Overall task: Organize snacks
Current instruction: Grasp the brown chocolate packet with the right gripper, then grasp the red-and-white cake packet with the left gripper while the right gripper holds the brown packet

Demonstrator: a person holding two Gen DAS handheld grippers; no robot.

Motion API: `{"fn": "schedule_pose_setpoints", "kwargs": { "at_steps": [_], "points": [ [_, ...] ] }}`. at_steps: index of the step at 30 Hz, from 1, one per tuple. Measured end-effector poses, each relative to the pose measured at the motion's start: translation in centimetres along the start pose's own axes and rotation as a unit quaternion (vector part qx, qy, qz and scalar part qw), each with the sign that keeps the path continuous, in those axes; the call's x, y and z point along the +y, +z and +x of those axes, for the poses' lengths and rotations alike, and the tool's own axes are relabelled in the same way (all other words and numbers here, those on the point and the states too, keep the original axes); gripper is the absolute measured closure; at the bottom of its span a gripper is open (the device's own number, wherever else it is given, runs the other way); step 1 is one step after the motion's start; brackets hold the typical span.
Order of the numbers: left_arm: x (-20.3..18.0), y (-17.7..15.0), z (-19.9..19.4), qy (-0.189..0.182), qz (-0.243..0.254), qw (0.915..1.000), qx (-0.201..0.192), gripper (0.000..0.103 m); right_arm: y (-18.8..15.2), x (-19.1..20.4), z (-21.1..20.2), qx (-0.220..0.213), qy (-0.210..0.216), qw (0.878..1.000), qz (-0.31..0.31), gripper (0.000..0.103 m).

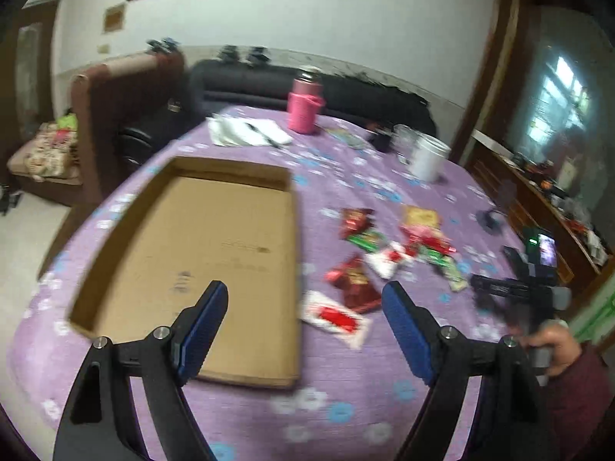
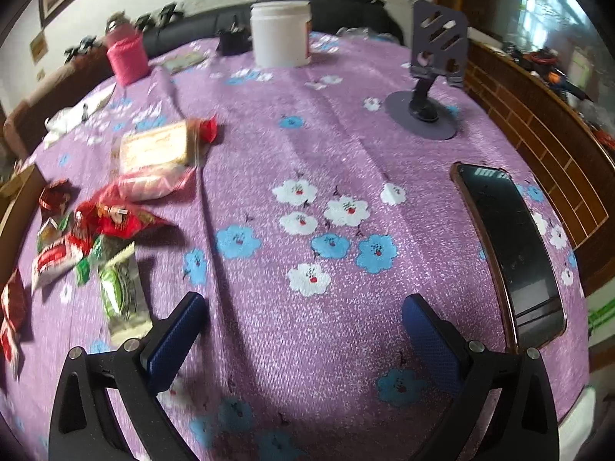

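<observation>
I see the snack packets (image 1: 392,253) scattered on the bench (image 1: 346,403), ahead and to the right of my left gripper (image 1: 305,299). From the right wrist camera the same heap (image 2: 96,230) lies ahead and left of my right gripper (image 2: 303,307). Nearest the left jaws is a white packet with a red label (image 1: 334,317), just past the gap between them, with a dark red foil packet (image 1: 355,282) touching it on the far side. A green and white packet (image 2: 121,292) lies just beside the left finger of the right gripper. Both sets of jaws are spread wide and hold nothing.

The shallow cardboard box (image 1: 184,169) sits ahead and left of the left jaws, its near edge under the left finger, its floor bare. My right hand (image 1: 553,345) shows at the right edge of the left view.

Further out, ahead of the right jaws, stand a white jar (image 2: 280,34) and a pink bottle (image 2: 125,53) at the far edge, a grey phone stand (image 2: 434,61) to the right, and a dark phone (image 2: 511,246) lying flat just right of the right finger.
</observation>
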State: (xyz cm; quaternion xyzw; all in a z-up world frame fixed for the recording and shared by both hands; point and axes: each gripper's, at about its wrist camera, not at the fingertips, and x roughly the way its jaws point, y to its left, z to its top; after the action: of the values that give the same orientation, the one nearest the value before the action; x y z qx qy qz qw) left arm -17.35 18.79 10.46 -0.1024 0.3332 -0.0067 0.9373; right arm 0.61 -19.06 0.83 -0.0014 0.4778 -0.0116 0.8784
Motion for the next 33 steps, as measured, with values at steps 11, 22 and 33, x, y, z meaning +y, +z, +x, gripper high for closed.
{"fn": "schedule_pose_setpoints", "kwargs": {
  "at_steps": [11, 22, 33],
  "points": [
    [3.0, -1.0, -0.9, -0.022, -0.072, 0.9971, -0.006, 0.021, -2.7, 7.5, -10.9, -0.117, 0.043, 0.987, -0.103, 0.008],
    [5.5, -1.6, -3.9, -0.003, -0.052, 0.998, -0.037, 0.021, -3.3, 23.1, -8.3, -0.04, 0.178, 0.964, -0.192, 0.021],
    [3.2, -2.3, -2.1, -0.068, -0.022, 0.9974, -0.001, 0.021, -3.8, 22.1, -6.5, 0.002, 0.134, 0.978, -0.162, 0.075]
  ]
}}
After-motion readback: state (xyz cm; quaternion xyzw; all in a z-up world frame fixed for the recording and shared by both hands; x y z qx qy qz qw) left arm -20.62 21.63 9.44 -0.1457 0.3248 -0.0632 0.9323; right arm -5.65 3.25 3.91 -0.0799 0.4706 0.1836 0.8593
